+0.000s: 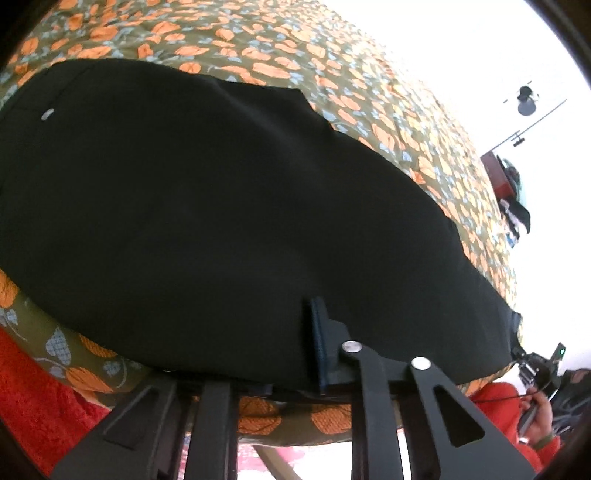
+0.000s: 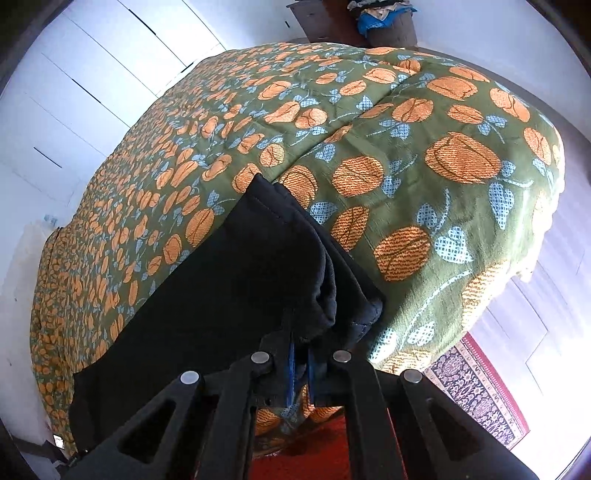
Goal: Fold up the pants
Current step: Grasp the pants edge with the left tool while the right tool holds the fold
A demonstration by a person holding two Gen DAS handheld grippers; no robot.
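Observation:
Black pants (image 1: 207,206) lie flat across a bed with a green bedspread (image 1: 303,66) patterned with orange flowers. In the left wrist view my left gripper (image 1: 295,373) is at the pants' near edge; one blue-padded finger (image 1: 319,343) shows over the cloth, the other is hidden under it. In the right wrist view my right gripper (image 2: 301,369) is shut on a bunched end of the pants (image 2: 258,280), the cloth pinched between its blue pads (image 2: 291,373). The pants stretch away to the left along the bed.
The bedspread (image 2: 424,166) hangs over the bed's near edge. A red cloth (image 1: 44,398) and a patterned rug (image 2: 476,391) are below. White wardrobe doors (image 2: 74,92) stand left. A dark cabinet (image 2: 354,22) with clothes is at the far end. My other hand-held gripper (image 1: 535,373) shows far right.

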